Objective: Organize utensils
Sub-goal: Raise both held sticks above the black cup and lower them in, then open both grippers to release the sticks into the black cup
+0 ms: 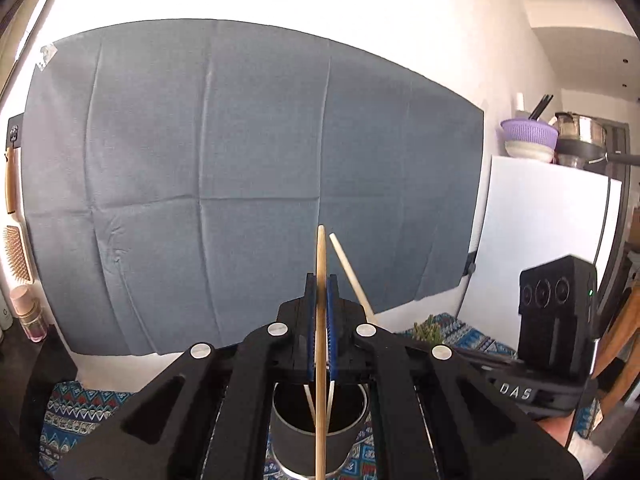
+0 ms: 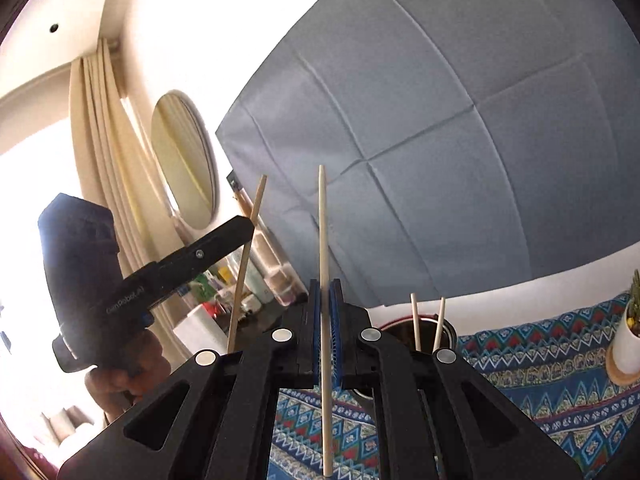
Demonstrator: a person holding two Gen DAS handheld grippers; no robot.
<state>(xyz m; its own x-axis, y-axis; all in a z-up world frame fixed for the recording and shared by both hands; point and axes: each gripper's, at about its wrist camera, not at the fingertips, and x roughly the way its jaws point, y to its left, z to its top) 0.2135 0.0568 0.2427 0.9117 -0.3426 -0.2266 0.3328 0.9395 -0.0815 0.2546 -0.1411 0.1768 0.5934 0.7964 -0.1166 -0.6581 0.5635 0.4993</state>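
In the left wrist view my left gripper (image 1: 321,282) is shut on a pale wooden chopstick (image 1: 320,248) that stands upright between the blue pads. Below it sits a dark round holder (image 1: 288,440) with two sticks inside. A second chopstick (image 1: 350,274) leans just right of it. The right gripper's body (image 1: 556,320) shows at the right edge. In the right wrist view my right gripper (image 2: 325,286) is shut on its own upright chopstick (image 2: 321,220). The left gripper (image 2: 249,224) grips a chopstick (image 2: 242,280) at left. The holder (image 2: 452,330) holds two chopsticks (image 2: 416,322).
A grey cloth (image 1: 248,184) hangs on the wall ahead. A patterned tablecloth (image 2: 540,364) covers the table, with a potted plant (image 2: 628,340) at its right. A white fridge (image 1: 540,240) carries bowls and pots. A round mirror (image 2: 184,160), a curtain and bottles stand at the left.
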